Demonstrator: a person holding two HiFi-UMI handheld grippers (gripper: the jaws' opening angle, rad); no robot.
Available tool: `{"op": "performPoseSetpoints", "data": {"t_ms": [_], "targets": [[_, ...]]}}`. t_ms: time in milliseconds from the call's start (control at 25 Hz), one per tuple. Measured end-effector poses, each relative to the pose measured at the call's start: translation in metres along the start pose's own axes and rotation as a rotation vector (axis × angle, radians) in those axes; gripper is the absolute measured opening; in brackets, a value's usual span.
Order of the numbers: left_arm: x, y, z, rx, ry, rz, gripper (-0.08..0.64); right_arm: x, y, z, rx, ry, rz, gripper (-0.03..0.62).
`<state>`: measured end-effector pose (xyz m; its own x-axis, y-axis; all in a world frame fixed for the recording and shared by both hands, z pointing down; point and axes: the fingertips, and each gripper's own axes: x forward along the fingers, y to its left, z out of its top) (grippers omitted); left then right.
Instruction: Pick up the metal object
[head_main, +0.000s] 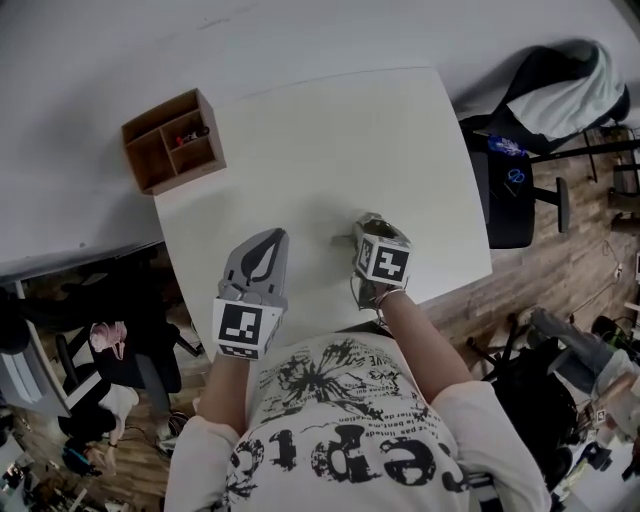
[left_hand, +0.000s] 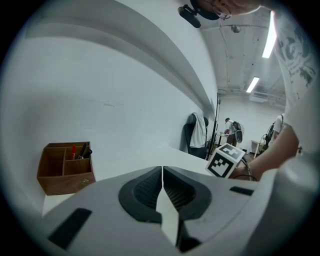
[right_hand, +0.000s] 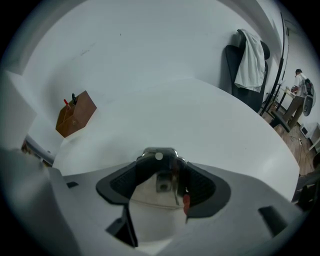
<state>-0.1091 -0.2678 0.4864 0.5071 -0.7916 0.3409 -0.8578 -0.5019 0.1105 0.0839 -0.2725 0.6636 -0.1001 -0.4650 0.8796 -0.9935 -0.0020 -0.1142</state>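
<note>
Right gripper (right_hand: 161, 169) jaws wide, pads pressing metal object (right_hand: 165, 181) on white table (right_hand: 200, 115)
Squeeze firmly; keep level; lift straight up, slowly; left gripper (left_hand: 162, 172) closed tight, empty, idle.

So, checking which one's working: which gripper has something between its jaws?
The right gripper: its jaws stand apart with the metal object between them. The left gripper has its jaws together, nothing between them.
</note>
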Motion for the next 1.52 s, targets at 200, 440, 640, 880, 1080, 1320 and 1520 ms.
{"op": "performPoseSetpoints", "data": {"t_ms": [200, 440, 640, 880, 1080, 1320, 1520], "targets": [[-0.006, -0.003, 0.001, 0.021, -0.006, 0.028, 0.012, -0.003, 0.000, -0.003, 0.028, 0.014, 0.024, 0.282], [-0.016, -0.014, 0.024, 0.031, -0.050, 0.070, 0.012, -0.031, 0.007, 0.020, -0.032, -0.068, 0.105, 0.282], [-0.025, -0.023, 0.053, 0.060, -0.103, 0.118, 0.012, -0.072, 0.022, 0.065, -0.176, -0.230, 0.189, 0.282], [-0.041, -0.035, 0.079, 0.090, -0.148, 0.190, 0.012, -0.134, 0.035, 0.111, -0.339, -0.463, 0.270, 0.282], [-0.058, -0.047, 0.098, 0.118, -0.188, 0.241, 0.012, -0.188, 0.047, 0.130, -0.378, -0.608, 0.391, 0.281], [-0.082, -0.048, 0.124, 0.140, -0.262, 0.338, 0.012, -0.250, 0.057, 0.157, -0.468, -0.823, 0.470, 0.281], [-0.101, -0.044, 0.140, 0.129, -0.302, 0.404, 0.012, -0.297, 0.063, 0.169, -0.529, -0.992, 0.494, 0.281]]}}
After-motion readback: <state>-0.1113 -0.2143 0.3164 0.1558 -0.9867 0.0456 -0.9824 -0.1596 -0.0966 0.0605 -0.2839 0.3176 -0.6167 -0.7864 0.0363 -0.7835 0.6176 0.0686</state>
